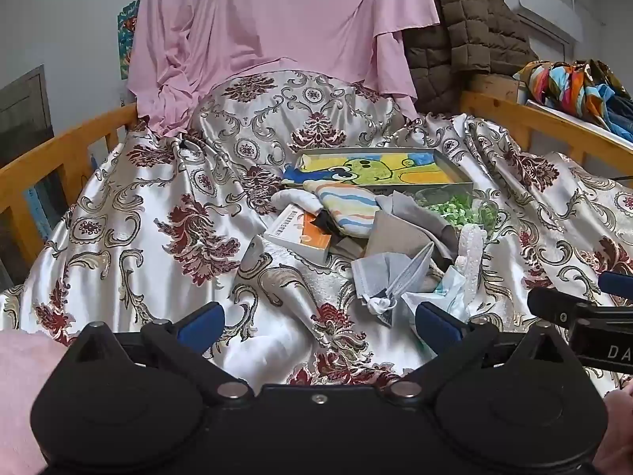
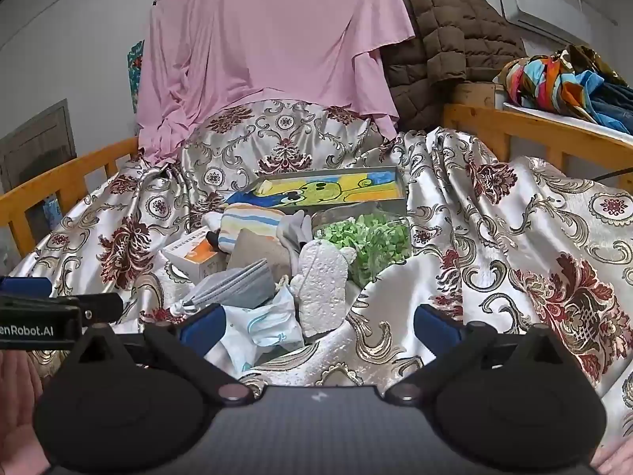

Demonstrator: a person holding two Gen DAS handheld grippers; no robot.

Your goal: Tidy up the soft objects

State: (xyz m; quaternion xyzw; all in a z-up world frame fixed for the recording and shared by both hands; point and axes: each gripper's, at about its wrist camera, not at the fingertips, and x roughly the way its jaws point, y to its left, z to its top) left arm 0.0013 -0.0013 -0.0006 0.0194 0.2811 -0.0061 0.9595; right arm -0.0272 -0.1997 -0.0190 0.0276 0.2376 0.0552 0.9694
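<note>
Left gripper (image 1: 318, 322): fingers wide apart, nothing between them.
Right gripper (image 2: 318, 322): fingers wide apart, holding nothing.
Soft objects: a pile on the satin bedspread (image 1: 158, 206), with grey mask (image 1: 389, 273), striped cloth (image 1: 352, 208) and white sponge (image 2: 322, 285), just before the tray (image 1: 455, 170).

On the bedspread (image 1: 130, 237) a shallow tray (image 1: 455, 166) holding a towel (image 1: 368, 170) lies toward the far edge; before it a heap: box (image 1: 294, 233) at left, striped cloth (image 1: 348, 206) behind, face mask (image 1: 389, 273) in front, bag of greens (image 2: 368, 241) at right, sponge (image 2: 322, 289) before the greens
</note>
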